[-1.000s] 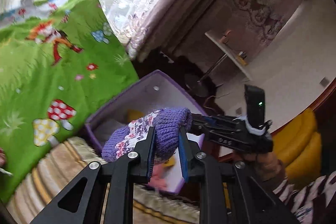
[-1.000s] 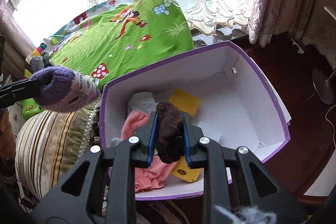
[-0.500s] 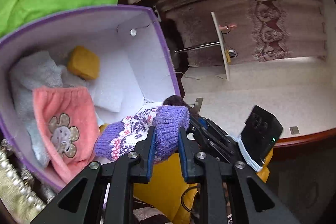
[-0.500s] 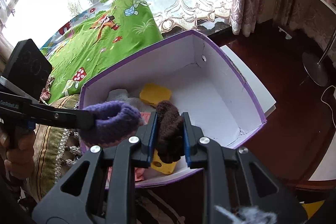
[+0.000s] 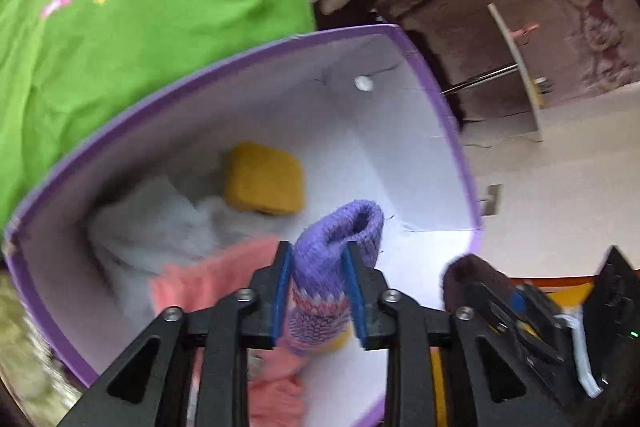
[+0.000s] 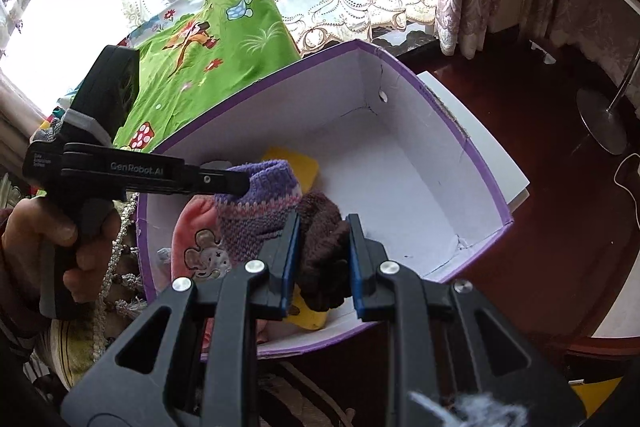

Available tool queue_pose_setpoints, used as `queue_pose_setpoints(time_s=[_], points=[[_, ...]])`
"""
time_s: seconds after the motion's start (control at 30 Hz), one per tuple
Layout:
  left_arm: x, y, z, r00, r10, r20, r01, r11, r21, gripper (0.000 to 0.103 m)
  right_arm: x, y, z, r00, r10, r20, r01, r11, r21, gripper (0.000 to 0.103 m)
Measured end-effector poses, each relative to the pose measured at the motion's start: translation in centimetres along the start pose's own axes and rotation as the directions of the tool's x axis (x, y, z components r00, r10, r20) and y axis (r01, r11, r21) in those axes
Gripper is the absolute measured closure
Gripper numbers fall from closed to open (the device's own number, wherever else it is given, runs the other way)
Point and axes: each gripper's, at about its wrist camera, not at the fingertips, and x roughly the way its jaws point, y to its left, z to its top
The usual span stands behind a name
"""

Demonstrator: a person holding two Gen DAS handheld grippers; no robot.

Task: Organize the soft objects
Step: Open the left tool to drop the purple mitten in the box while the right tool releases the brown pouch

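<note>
A purple patterned knit sock [image 5: 332, 267] stands between the pads of my left gripper [image 5: 316, 255], over the white box with a purple rim [image 5: 440, 99]. The jaws are opening and the pads still touch the sock. From the right wrist the left gripper [image 6: 224, 183] comes in from the left with the sock [image 6: 256, 203] hanging over the box [image 6: 472, 155]. My right gripper [image 6: 322, 223] is shut on a brown knit piece [image 6: 320, 251] above the box's near edge. Inside lie a yellow sponge [image 5: 264, 183], a pink cloth [image 5: 208, 279] and a white fluffy cloth [image 5: 160, 219].
A green blanket with mushroom prints [image 6: 200, 67] lies behind the box on the left. A striped cushion with fringe [image 6: 76, 343] borders the box's left side. Dark wood [image 6: 540, 227] lies to the right, with a metal stand base [image 6: 600, 119]. Curtains hang behind.
My left gripper came down over the box and turned. The purple sock went from lying sideways to standing upright as the jaws widened. My right gripper drifted slightly, still holding the brown piece.
</note>
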Motion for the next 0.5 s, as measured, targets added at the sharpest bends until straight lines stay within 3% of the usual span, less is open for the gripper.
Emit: queue_pose_setpoints(time_s=[0.13,0.27,0.4,0.5], points=[[0.0,0.4,-0.2,1.0,0.014,0.011,-0.014,1.0,-0.003,0.052,0.8,1.3,-0.1,1.0,0.022,-0.015,-0.022,0.999,-0.025,0.077],[-2.2,0.3,-1.0,0.997,-0.046,0.06,0.045,0.999,0.021,0.052,1.7,2.8,-0.1,0.999,0.04,-0.03,-0.041,0.998,-0.049,0.077],[-6.7,2.0,-2.2,0.978,-0.13,0.163,0.131,0.991,0.006,0.052,2.7,4.2,0.4,0.998,0.048,-0.045,-0.051,0.996,-0.069,0.077],[-10.5,3.9,-2.9,0.959,-0.12,0.256,0.128,0.992,-0.015,0.05,3.8,5.3,0.8,0.997,0.055,-0.06,-0.06,0.995,-0.084,0.077]])
